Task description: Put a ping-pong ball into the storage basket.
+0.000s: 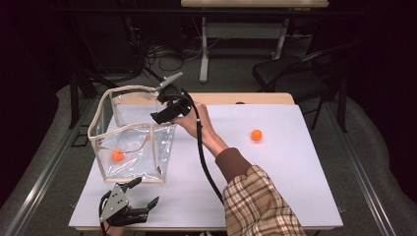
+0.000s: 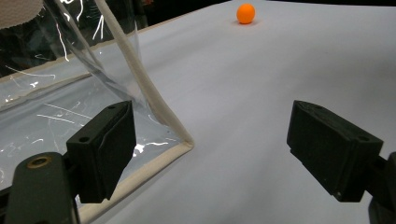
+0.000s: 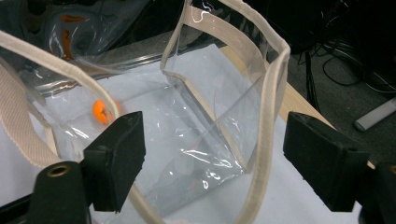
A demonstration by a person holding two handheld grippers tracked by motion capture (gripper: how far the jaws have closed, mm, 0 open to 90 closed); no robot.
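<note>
At the near edge of the table point(image 1: 275, 196), the left hand-held gripper point(image 1: 140, 192) is parked low, its jaws spread wide and nothing held between them; in the left gripper view the near corner of the clear bag point(image 1: 130, 135) is seen just beside one jaw, apparently not touched, though that can't be called for sure. A bit farther in, one orange ball point(image 1: 117, 155) is already lying on the bottom of the bag, near its front wall. Above the bag's far right corner, the right hand-held gripper point(image 1: 164, 105) is held up over the cream-trimmed rim point(image 3: 273, 88), jaws wide open and empty too, with the rim seen between and beyond them in the right gripper view but not pinched. Judging by that, a ball looks to have just been dropped in, so the step in hand is probably the trip back for the second orange ball point(image 1: 256, 134), which sits well apart to the right on the white sheet. To do it well, the gripper should be lifted clear of the floppy rim first so the bag isn't dragged or tipped, then brought down with a jaw on either side of the ball and closed gently, since a round light ball will likely squirt out if it's nudged off-centre. Steadying the bag with the left one wouldn't hurt either.
</note>
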